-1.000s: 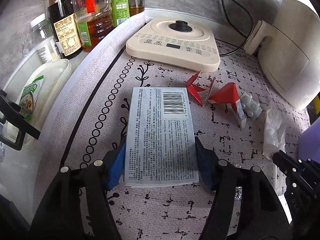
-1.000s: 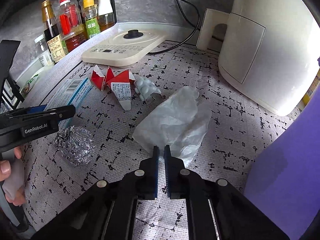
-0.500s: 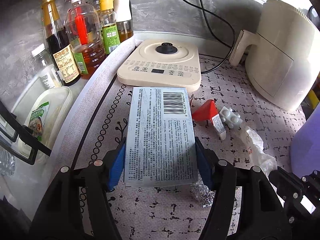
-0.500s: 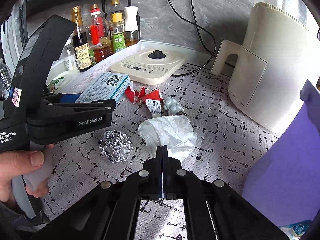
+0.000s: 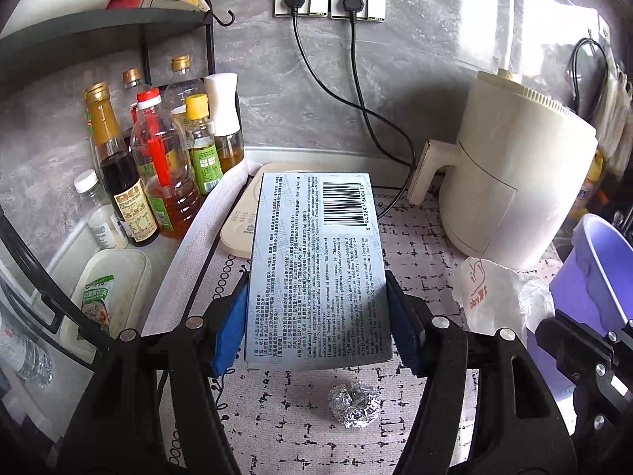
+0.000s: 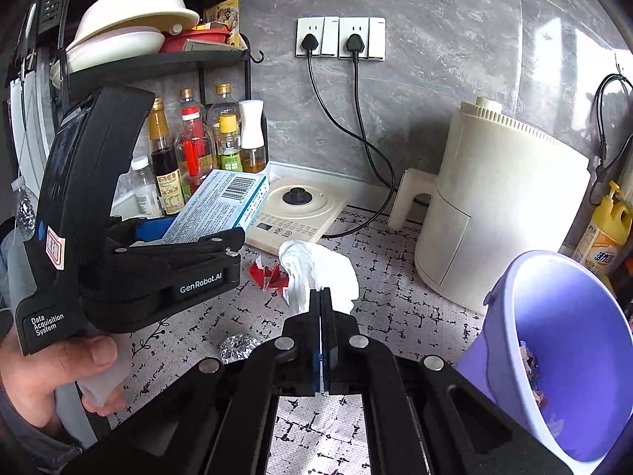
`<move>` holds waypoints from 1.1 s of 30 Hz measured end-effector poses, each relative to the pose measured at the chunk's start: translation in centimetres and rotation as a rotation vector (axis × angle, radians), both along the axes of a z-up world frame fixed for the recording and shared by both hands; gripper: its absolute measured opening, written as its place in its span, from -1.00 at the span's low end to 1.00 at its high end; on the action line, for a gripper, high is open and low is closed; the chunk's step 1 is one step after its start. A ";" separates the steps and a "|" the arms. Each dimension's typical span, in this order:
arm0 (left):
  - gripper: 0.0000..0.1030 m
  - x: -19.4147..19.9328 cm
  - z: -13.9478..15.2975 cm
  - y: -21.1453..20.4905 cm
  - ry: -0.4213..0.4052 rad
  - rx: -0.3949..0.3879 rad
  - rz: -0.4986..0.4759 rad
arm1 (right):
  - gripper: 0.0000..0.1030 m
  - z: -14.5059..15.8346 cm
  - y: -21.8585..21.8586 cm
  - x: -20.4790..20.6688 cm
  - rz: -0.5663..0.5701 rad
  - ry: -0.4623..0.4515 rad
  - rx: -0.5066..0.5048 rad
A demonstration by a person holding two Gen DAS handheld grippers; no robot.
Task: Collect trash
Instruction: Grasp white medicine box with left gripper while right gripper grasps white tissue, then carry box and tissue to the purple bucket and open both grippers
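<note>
Currently I have the left gripper (image 5: 316,320) jaws clamping the pale blue printed cardboard box (image 5: 316,265) above the desk (image 5: 415,237); right gripper (image 6: 321,308) jaws pinch the crumpled white plastic wrapper (image 6: 320,269) beside the purple plastic bin (image 6: 561,356).

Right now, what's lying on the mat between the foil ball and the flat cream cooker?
In the right wrist view, red torn wrappers lie between the foil ball and cooker.

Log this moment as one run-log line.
left gripper: shut on box, lifted | right gripper: shut on wrapper | bin: right, open | foil ball, red scraps: on mat
</note>
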State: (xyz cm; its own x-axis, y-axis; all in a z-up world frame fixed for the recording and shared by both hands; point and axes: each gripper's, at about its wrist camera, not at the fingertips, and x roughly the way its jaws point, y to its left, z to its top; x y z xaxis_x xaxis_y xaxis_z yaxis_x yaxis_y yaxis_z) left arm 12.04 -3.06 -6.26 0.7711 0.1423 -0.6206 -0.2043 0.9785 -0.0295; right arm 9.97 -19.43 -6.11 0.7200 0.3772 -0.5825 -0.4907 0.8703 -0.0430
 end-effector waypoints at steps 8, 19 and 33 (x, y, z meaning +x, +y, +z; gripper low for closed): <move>0.24 -0.2 3.5 -2.3 -0.081 -0.005 -0.065 | -0.97 3.6 -2.3 -0.9 -0.070 -0.082 0.044; 0.24 0.9 5.0 -7.4 -0.118 -0.028 -0.207 | -0.97 5.6 -6.8 -1.7 -0.227 -0.137 0.056; 0.24 1.1 6.1 -14.2 -0.144 -0.041 -0.415 | -0.93 6.2 -13.6 -4.0 -0.492 -0.170 0.068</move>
State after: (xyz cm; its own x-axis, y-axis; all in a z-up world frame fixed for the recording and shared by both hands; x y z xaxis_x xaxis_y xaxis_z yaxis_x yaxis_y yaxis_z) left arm 13.13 -17.30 -0.13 0.8367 -0.2202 -0.5014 0.2149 0.9742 -0.0691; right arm 5.99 -33.04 0.07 0.9038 0.0037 -0.4279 -0.0145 0.9997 -0.0221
